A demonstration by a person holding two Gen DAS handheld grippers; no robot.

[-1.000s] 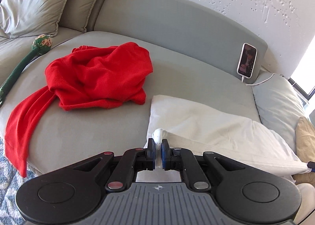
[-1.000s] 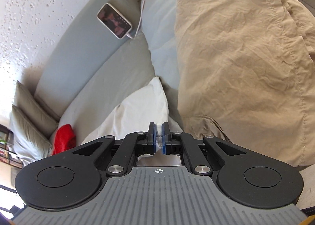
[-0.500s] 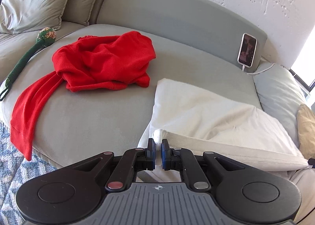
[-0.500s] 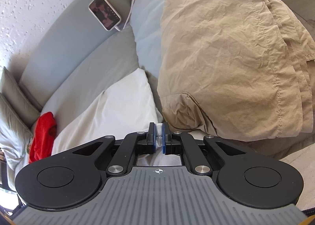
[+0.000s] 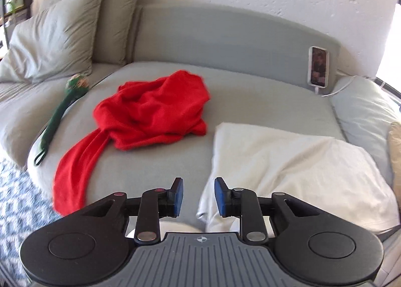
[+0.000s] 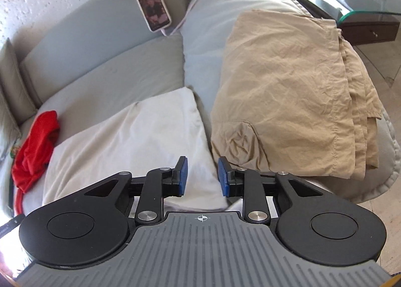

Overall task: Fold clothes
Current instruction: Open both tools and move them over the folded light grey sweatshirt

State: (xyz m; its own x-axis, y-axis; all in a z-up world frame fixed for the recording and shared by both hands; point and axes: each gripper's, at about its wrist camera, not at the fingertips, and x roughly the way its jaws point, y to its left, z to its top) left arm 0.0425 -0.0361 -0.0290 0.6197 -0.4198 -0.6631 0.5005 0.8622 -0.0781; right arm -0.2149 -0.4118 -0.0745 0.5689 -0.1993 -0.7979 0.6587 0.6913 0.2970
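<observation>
A folded white garment (image 5: 295,161) (image 6: 130,141) lies flat on the grey sofa seat (image 5: 155,186). My left gripper (image 5: 198,195) hovers above the garment's near left corner, its jaws opening with no cloth between the blue pads. My right gripper (image 6: 202,176) hangs over the garment's near right corner, jaws likewise opening and empty. A crumpled red garment (image 5: 150,114) (image 6: 35,146) lies further back on the seat, one sleeve trailing over the front edge. A folded tan garment (image 6: 288,96) rests on the cushion to the right.
A phone (image 5: 318,66) (image 6: 154,8) on a cable leans against the sofa back. A green stick toy (image 5: 57,116) lies at the left of the seat, below two grey pillows (image 5: 57,33). A patterned rug (image 5: 15,199) covers the floor at left. A dark side table (image 6: 368,29) stands far right.
Both grippers let go of the white garment's near corners, opened, and lifted back from it. The garment now lies flat on the seat.
</observation>
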